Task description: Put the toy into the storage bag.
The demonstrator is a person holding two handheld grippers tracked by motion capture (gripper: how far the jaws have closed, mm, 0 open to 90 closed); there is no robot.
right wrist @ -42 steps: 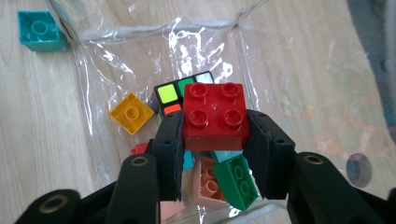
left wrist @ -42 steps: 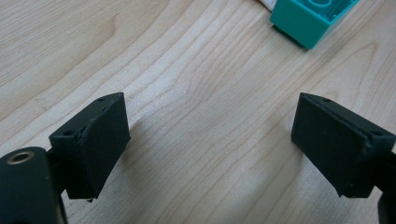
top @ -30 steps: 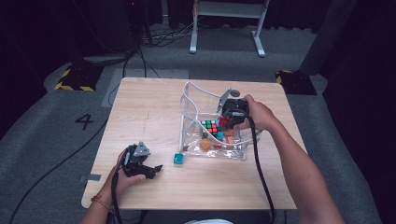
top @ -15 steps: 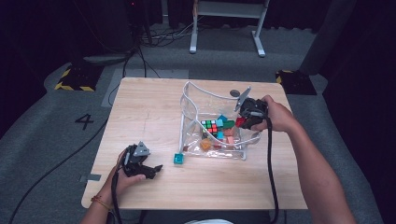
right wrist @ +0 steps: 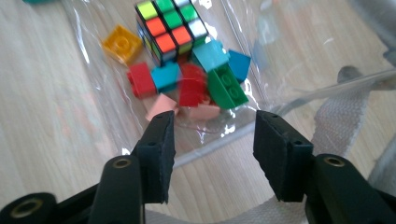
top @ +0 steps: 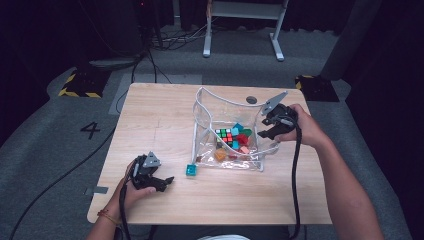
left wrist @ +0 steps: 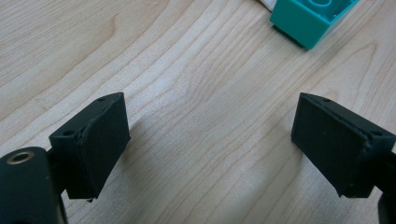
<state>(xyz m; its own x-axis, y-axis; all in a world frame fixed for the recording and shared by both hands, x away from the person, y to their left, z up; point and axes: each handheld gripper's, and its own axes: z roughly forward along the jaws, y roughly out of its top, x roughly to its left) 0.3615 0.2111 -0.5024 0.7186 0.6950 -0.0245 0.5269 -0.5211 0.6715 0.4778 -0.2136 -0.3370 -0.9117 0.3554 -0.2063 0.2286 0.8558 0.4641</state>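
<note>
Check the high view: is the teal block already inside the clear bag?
No, the teal block lies on the table just outside the clear bag.

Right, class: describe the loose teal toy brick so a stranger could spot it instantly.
Start at the clear plastic bag of coloured blocks in the middle of the light wooden table. Just outside its near left corner lies the small teal plastic brick. It alone sits on bare wood, unbagged.

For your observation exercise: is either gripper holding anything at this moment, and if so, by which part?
Nothing is held. The right gripper has just been opening, jaws empty above the clear bag of blocks. The left gripper is open over bare table.
</note>
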